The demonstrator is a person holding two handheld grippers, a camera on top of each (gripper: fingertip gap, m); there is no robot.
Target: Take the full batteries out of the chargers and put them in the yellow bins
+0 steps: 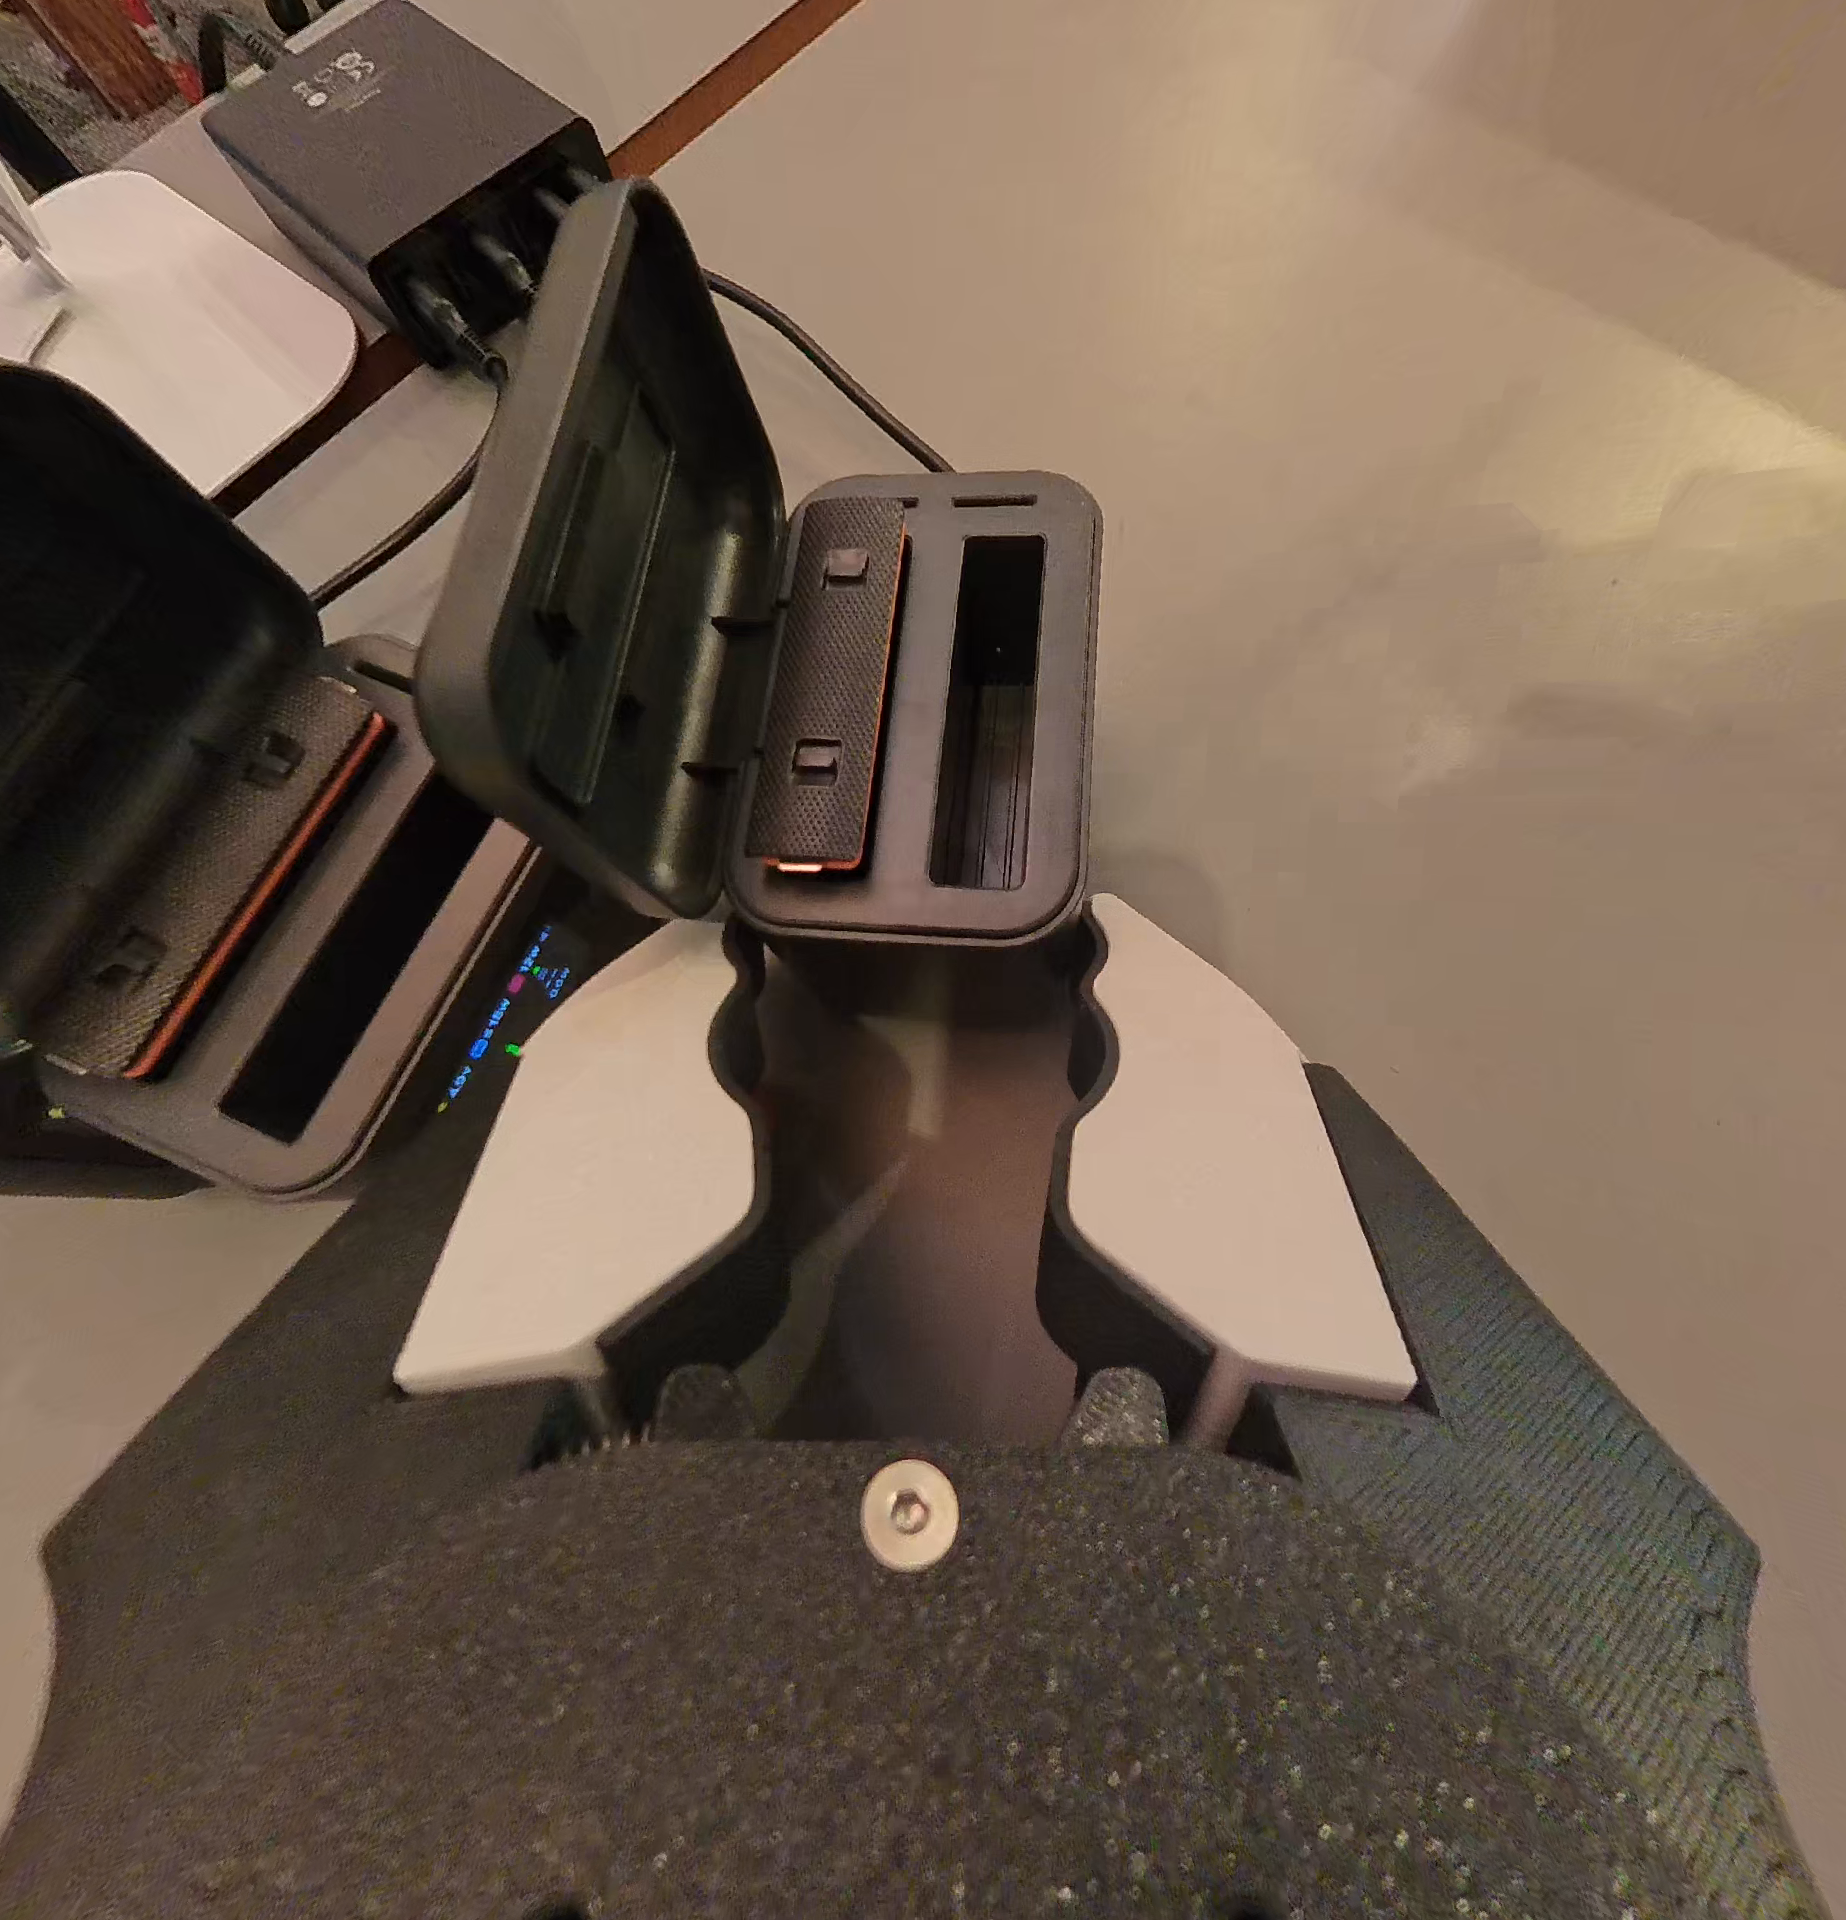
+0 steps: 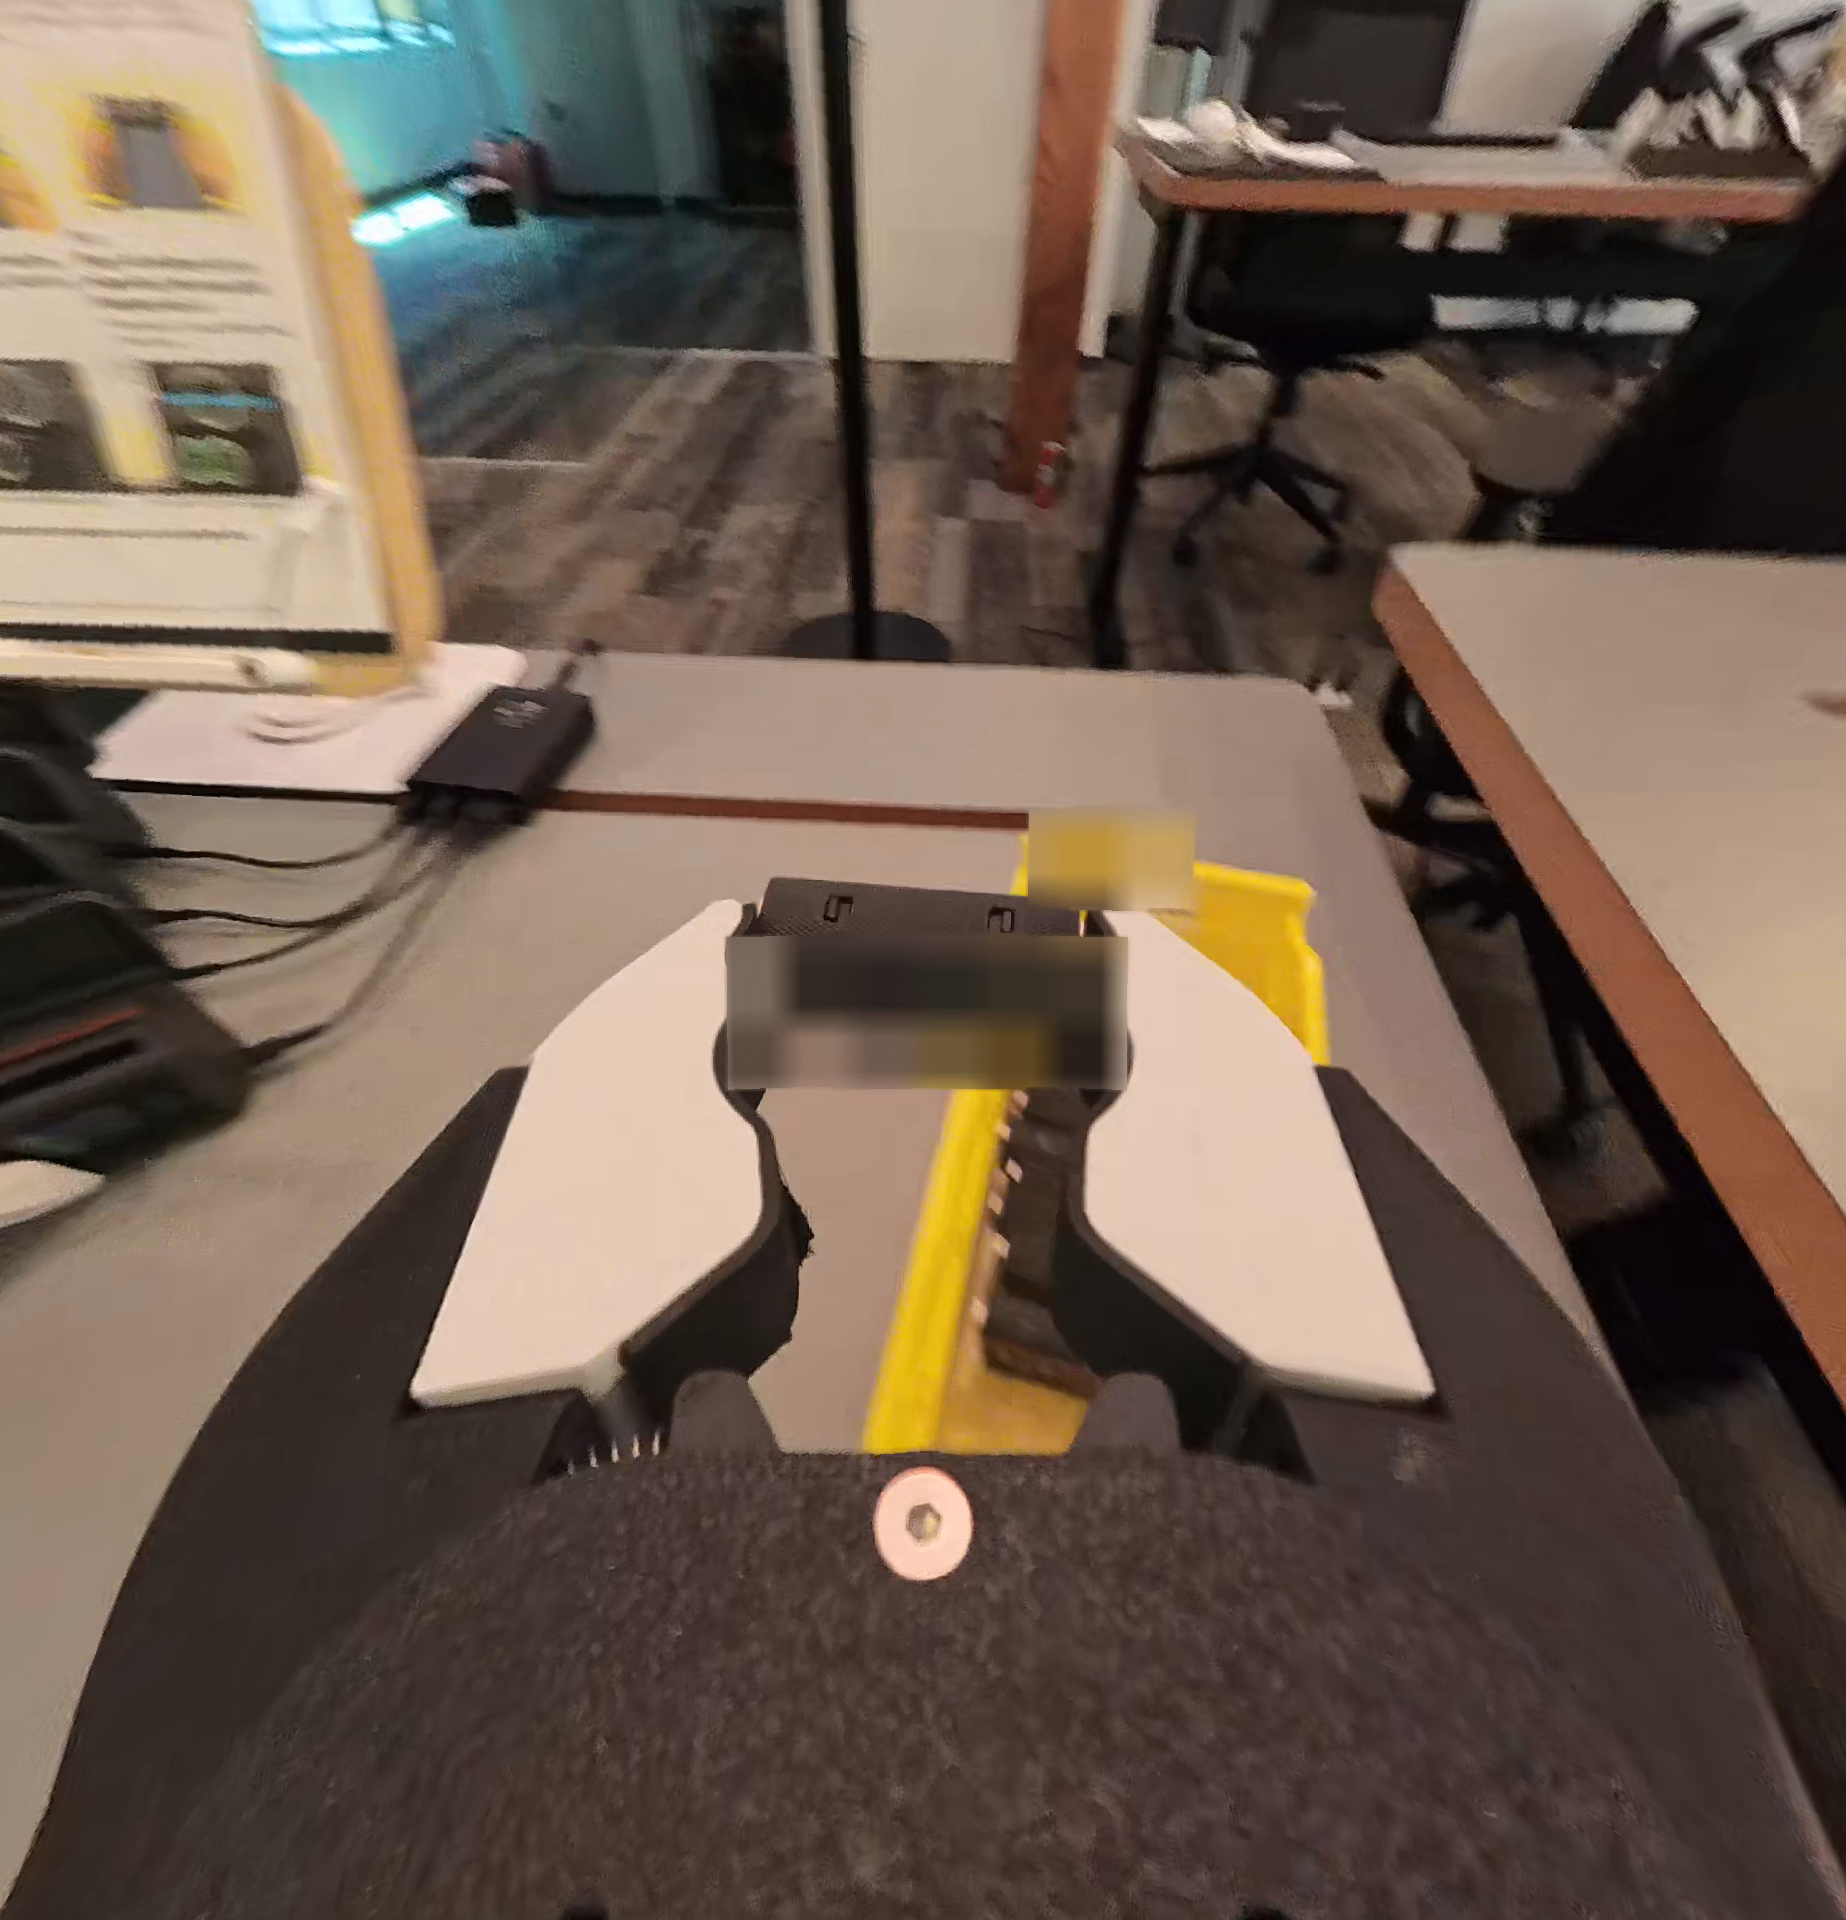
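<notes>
1. The right gripper (image 2: 924,997) is clenched on a black battery (image 2: 914,909) between its white fingers (image 2: 628,1132); a mosaic patch hides the battery's face, leaving only its textured top edge.
2. Below and ahead lies the yellow bin (image 2: 1257,956) (partly covered by the right finger), ridged contents inside.
3. The left gripper (image 1: 914,925) clamps the charger (image 1: 1070,717) body, tilted down over it.
4. Its lid (image 1: 607,540) stands open; one pebbled battery (image 1: 831,686) sits in the left slot.
5. A second charger (image 1: 306,935), cut off, is blurred at left.
</notes>
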